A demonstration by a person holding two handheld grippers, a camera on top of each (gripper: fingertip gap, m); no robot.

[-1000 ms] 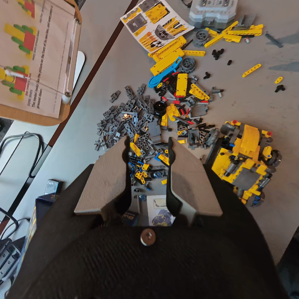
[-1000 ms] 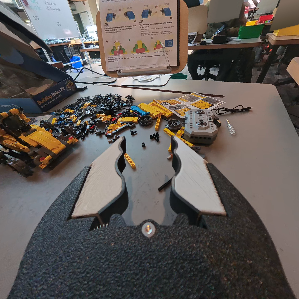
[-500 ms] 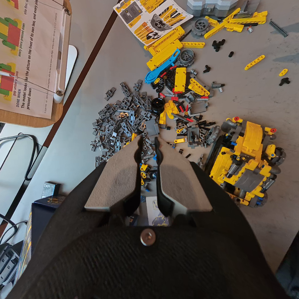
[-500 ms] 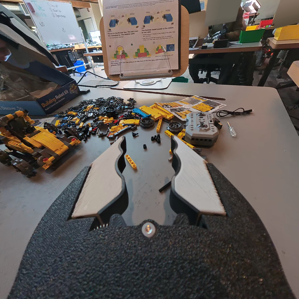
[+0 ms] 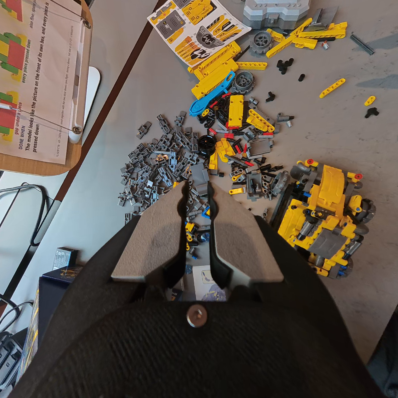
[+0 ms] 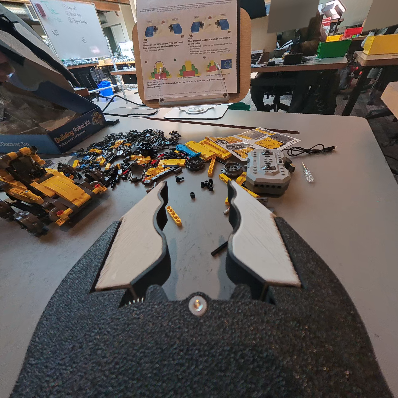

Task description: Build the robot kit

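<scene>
- left gripper (image 5: 197, 184): my fingers are narrow, with a slim gap and nothing between them. it hangs above the table (image 5: 344, 140), over the near edge of a heap of small grey pieces (image 5: 155, 172), with a grey panel (image 5: 201, 177) showing just beyond the tips.
- right gripper (image 6: 197, 185): my fingers are wide apart and empty, low over the table. a short yellow beam (image 6: 174, 216) lies between them, near the left finger. a black rod (image 6: 219, 248) lies by the right finger.
- yellow vehicle model (image 5: 323, 215): put together in part, as far as shows. it lies on the table to the right of the left gripper, apart from both grippers.
- loose parts: many yellow, black and grey pieces lie unsorted, with a blue tool (image 5: 212, 94) and a sticker sheet (image 5: 198, 30) among them.
- grey block with studs (image 6: 267, 170): just beyond the right finger of the right gripper.
- background: a blue box (image 6: 71, 133) at left, and a printed sheet on a stand (image 6: 189, 53) at the far edge.
</scene>
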